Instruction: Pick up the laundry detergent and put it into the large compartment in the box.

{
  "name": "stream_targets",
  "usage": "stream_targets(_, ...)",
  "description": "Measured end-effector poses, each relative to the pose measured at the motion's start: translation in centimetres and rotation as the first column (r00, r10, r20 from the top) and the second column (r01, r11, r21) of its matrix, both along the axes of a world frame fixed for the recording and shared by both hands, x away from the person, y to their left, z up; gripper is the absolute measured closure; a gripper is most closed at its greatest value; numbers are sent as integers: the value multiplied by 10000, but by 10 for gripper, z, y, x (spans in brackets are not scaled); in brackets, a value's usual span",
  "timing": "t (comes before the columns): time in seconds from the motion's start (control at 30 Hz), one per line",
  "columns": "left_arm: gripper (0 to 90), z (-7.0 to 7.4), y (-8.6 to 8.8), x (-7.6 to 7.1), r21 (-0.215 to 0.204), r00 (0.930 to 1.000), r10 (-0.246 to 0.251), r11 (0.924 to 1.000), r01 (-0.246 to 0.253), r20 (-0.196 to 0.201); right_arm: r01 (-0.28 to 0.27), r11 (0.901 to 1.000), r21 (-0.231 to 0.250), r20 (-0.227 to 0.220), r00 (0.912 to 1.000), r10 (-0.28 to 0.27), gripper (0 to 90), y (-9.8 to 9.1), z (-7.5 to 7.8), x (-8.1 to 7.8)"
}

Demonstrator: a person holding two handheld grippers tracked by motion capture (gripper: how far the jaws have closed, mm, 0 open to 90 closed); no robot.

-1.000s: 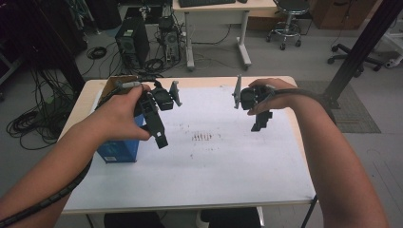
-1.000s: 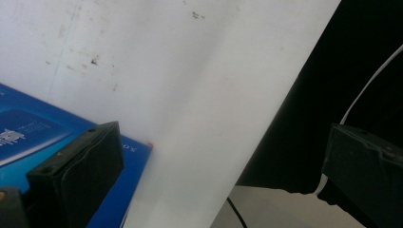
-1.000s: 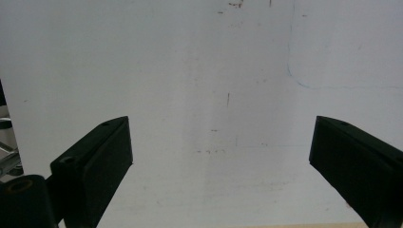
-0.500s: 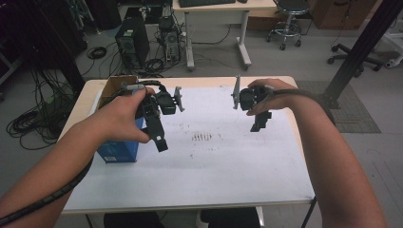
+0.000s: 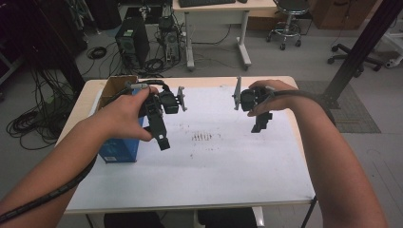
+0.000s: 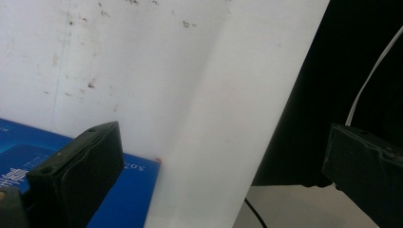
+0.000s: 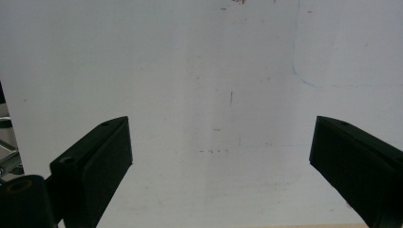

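Only the blue box [image 5: 119,149] blocks the table's [image 5: 214,180] left edge.

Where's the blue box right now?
High view: the blue box sits at the table's left edge, under the left gripper.

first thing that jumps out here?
Two hand-held grippers hovering over a white table: the left gripper beside a blue box at the table's left edge, the right gripper toward the right side. Both have jaws spread wide and hold nothing.
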State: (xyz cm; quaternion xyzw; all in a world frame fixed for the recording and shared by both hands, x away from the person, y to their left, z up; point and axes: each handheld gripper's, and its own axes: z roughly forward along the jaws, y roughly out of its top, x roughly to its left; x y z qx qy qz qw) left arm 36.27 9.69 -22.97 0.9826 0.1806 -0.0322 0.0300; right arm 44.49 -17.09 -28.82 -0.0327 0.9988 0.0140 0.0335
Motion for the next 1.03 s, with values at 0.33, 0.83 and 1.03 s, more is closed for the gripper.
stream_targets(0.33,2,2,2,-1,-27,9999,107,9999,-107,26,-68,9999,133,49,10000,67,70,2,2,0)
stream_targets(0.83,2,0,2,1,-6,9999,161,9999,-161,21,-6,10000,77,69,10000,5,70,0,2,0)
stream_targets(1.03,2,2,2,2,-281,9991,346,9990,-339,243,-16,9999,146,120,9999,14,69,1,4,-2)
